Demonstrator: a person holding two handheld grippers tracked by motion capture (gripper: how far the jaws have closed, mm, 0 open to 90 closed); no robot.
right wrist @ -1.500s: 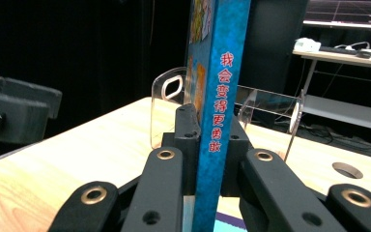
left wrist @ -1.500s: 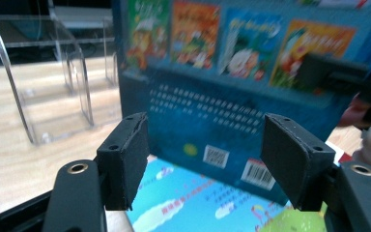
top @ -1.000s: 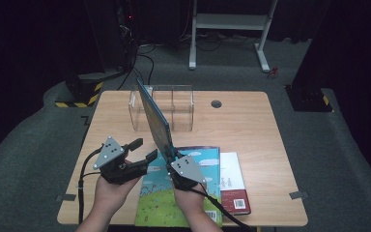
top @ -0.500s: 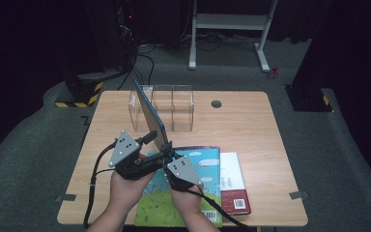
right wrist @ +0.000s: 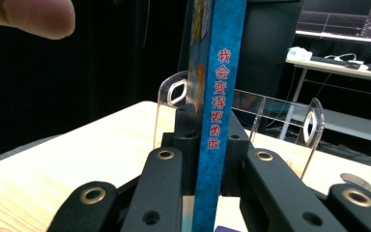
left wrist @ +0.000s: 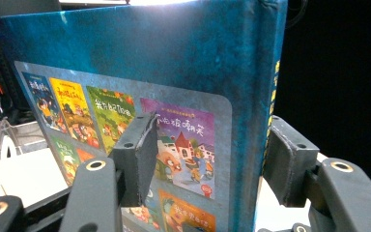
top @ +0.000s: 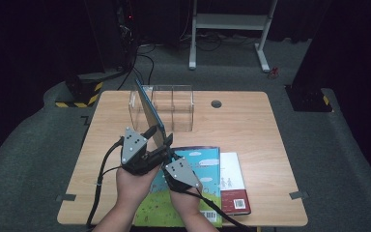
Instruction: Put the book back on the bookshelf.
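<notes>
At six o'clock on the pale wooden counter (top: 251, 121), the right gripper (top: 170, 155) has its fingers clamped on the spine of the upright thin teal hardcover picture book (top: 149, 113). The left gripper (top: 160, 140) has its fingers spread wide astride the book. At twelve o'clock behind it stands the clear acrylic divided rack (top: 176, 104).

Three books are on show: one blue book (top: 150, 112) stands upright, and two lie flat near the front edge of the tabletop (top: 265, 145), a green picture book (top: 200, 169) and a white-and-red book (top: 233, 186). One clear rack (top: 174, 104) stands toward the back edge. Two claws, left (top: 160, 140) and right (top: 170, 153).
</notes>
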